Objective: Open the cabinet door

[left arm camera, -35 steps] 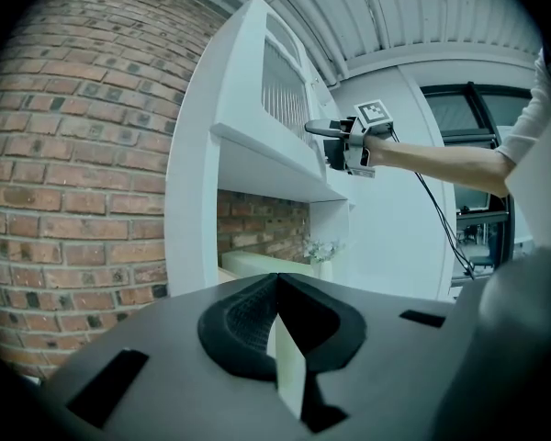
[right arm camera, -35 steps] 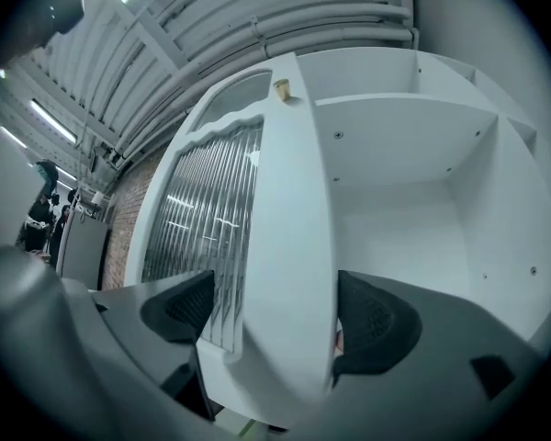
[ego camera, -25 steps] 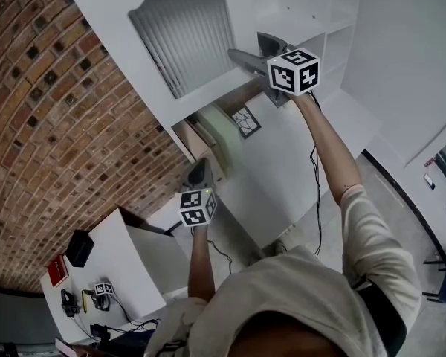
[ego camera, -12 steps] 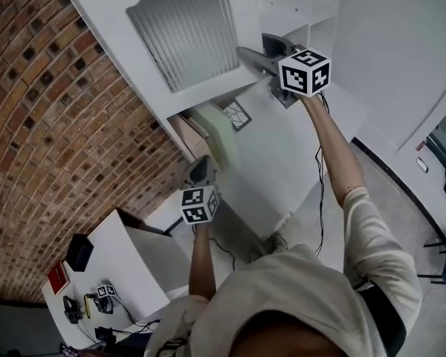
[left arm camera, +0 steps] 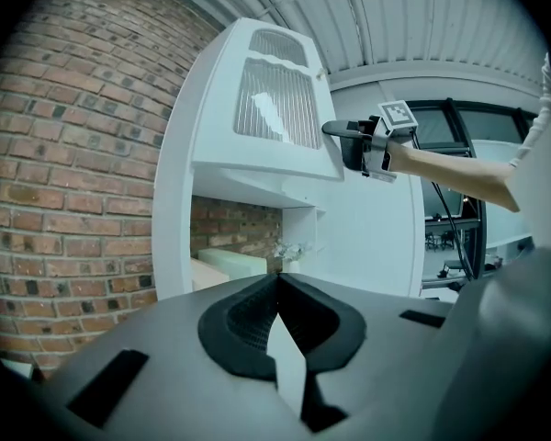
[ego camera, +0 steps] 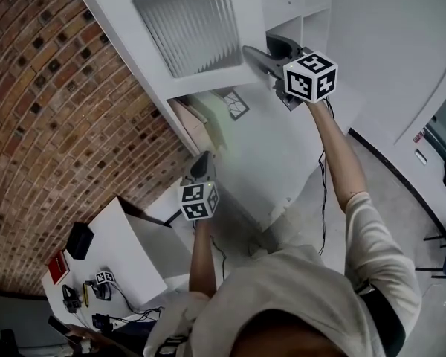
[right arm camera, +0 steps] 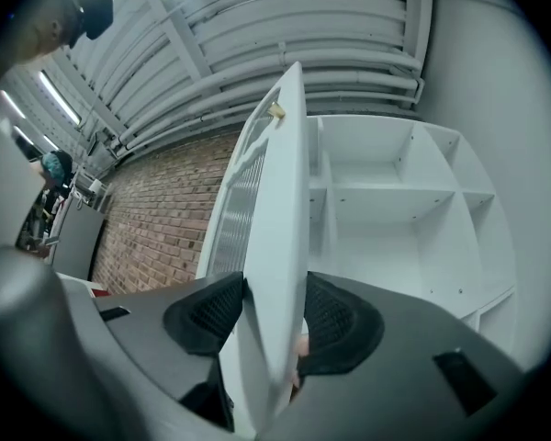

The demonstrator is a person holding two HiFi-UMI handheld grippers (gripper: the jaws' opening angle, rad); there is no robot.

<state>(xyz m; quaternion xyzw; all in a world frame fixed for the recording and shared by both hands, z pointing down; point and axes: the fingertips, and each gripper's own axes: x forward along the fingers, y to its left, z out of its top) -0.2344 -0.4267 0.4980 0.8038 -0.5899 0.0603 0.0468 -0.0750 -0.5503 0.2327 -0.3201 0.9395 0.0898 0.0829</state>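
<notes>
Cabinet door (ego camera: pixel 193 28), white with a ribbed panel, stands swung out from the white cabinet (right arm camera: pixel 496 154). The bare shelves (right arm camera: pixel 386 186) show behind it. A small gold knob (right arm camera: pixel 276 111) sits near the door's free edge.

Right gripper (ego camera: pixel 264 50): raised at the door's free edge. Fingers (right arm camera: pixel 211 310) have just been closing. They now sit narrow with the door's edge between them, one pad against each face.

Left gripper (left arm camera: pixel 277 288): lower, well apart from the door, aimed at the cabinet's open lower niche. Fingers together at the tips, nothing between them.

Brick wall (ego camera: pixel 52 110) runs beside the cabinet. A white tabletop (ego camera: pixel 111 233) stands against it and carries a black box (ego camera: pixel 79 240) at its far corner.
</notes>
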